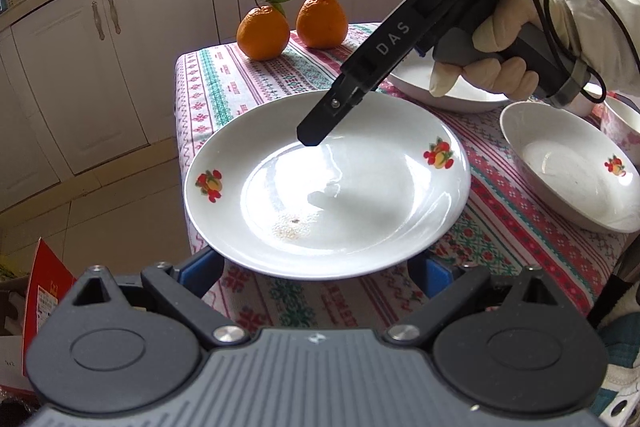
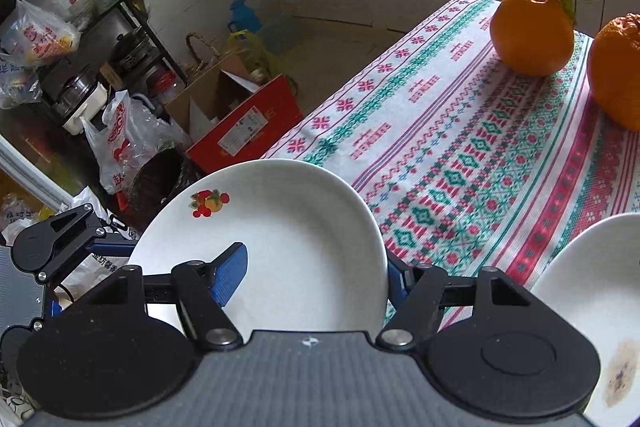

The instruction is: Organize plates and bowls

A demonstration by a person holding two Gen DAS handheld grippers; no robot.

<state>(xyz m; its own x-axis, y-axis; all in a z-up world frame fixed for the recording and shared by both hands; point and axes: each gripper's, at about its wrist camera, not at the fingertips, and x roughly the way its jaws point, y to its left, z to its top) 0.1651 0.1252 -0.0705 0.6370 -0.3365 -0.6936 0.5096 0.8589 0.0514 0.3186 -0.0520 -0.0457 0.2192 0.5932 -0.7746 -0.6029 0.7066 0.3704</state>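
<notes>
A white plate with fruit decals lies at the table's near left corner, part of it past the edge; it also shows in the right wrist view. My left gripper is open, its blue fingers under the plate's near rim on either side. My right gripper is open around the plate's far rim, one blue finger over the plate and the other outside the rim. In the left wrist view its finger tip hangs over the plate. A white bowl sits at right.
Two oranges stand at the table's far end on the patterned cloth. Another white plate lies behind my right hand, and a patterned cup at far right. Boxes, bags and a bin crowd the floor left of the table.
</notes>
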